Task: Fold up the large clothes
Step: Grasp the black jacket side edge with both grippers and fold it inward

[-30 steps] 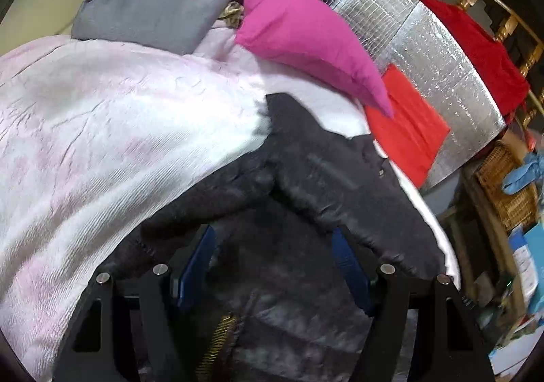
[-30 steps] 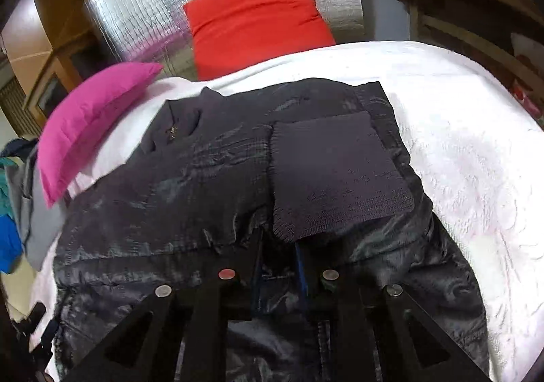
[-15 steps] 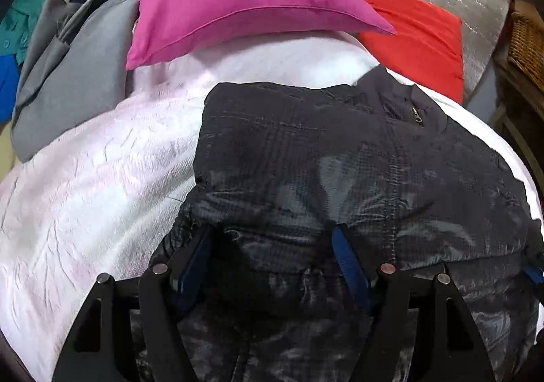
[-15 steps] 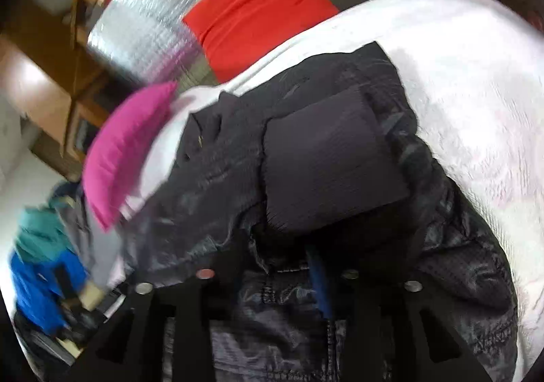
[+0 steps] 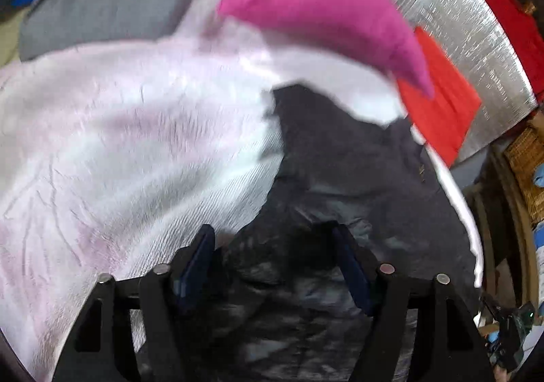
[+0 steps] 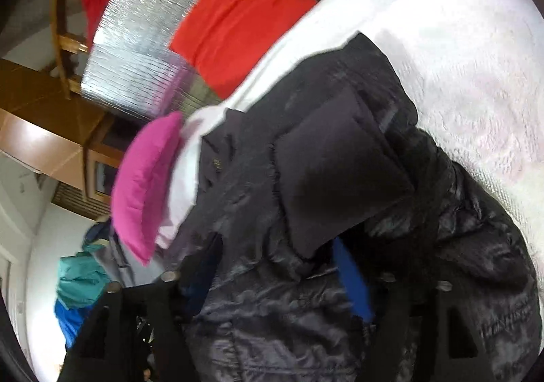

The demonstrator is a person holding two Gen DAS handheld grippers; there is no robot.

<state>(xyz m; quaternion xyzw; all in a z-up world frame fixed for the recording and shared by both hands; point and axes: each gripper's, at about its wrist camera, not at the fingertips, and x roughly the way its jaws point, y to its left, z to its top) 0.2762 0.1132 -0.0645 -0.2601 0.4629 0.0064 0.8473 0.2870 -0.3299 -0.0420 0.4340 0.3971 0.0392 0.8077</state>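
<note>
Spreading jacket [image 5: 340, 178] beside bedspread [image 5: 136, 144] edge

Glossy quilted jacket [image 6: 340, 178] (bedspread [image 5: 119, 144] nubbly)

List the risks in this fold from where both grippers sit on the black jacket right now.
1. The left gripper and right gripper both look wide open with the black jacket bunched between their pads, so the shiny fabric may slide out unheld.
2. The knit panel lies loose on top and could shift as the jacket moves.
3. The pink pillow sits close to the collar end, so a forward fold might push into it.
</note>
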